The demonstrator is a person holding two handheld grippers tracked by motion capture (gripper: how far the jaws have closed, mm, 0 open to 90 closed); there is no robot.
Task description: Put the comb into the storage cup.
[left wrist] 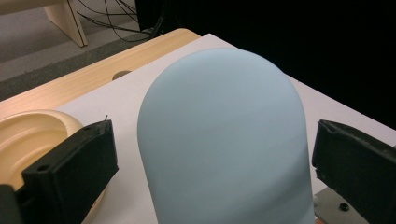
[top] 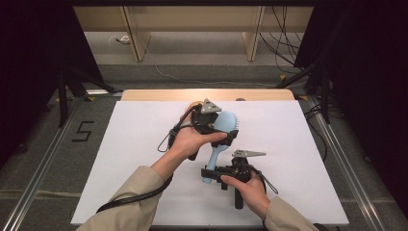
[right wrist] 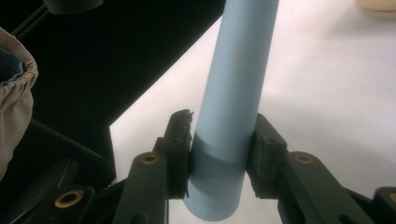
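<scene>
Your right tongs clamp the handle of a pale blue hairbrush; your left tongs stand apart around its head.

High view: the hairbrush (top: 222, 126) lies over the white surface (top: 134, 159), your left tongs (top: 230, 137) at its head, your right tongs (top: 208, 172) at the handle end. Left gripper view: the left tongs (left wrist: 212, 161) flank the brush's smooth back, jaws clear of it on both sides, a cream dish (left wrist: 28, 135) beside them. Right gripper view: the right tongs (right wrist: 219, 149) press both pads on the handle.
</scene>
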